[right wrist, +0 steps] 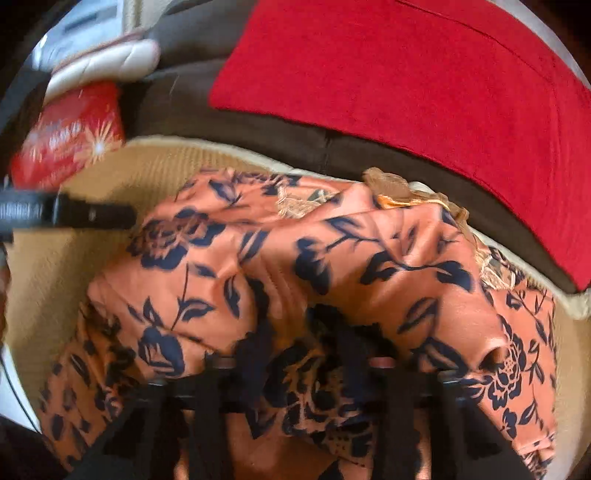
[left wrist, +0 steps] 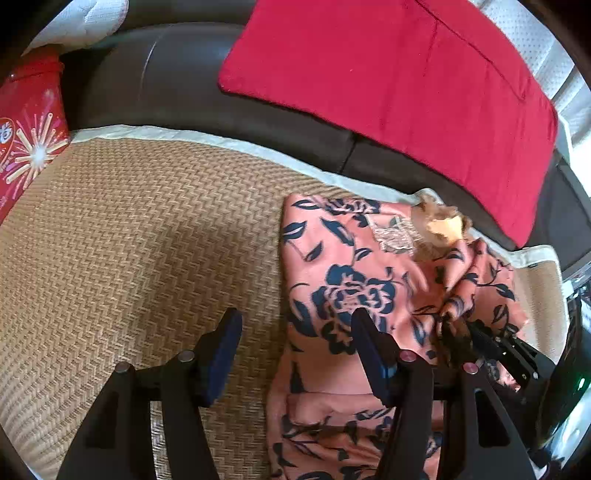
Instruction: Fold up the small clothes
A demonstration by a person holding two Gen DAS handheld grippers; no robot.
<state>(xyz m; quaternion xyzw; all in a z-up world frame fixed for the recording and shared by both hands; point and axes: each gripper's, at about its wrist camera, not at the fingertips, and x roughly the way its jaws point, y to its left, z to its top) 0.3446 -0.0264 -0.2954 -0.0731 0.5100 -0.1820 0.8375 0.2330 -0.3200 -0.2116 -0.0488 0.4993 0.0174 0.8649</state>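
Observation:
A salmon-pink garment with a dark blue flower print [left wrist: 343, 291] lies on a woven straw mat [left wrist: 140, 236]. My left gripper [left wrist: 295, 325] is open and empty; its right finger is over the garment's left edge and its left finger is over the bare mat. My right gripper [left wrist: 476, 332] shows at the right, shut on a raised fold of the garment. In the right wrist view the garment [right wrist: 332, 258] drapes over my right gripper [right wrist: 317, 332] and hides its fingertips. The left gripper's finger [right wrist: 92, 214] pokes in from the left.
A red cushion [left wrist: 399, 81] leans on the dark brown sofa back [left wrist: 177, 77] behind the mat. A red box with a firework print [left wrist: 26, 140] stands at the far left. A white quilted cloth [left wrist: 81, 18] lies at the top left.

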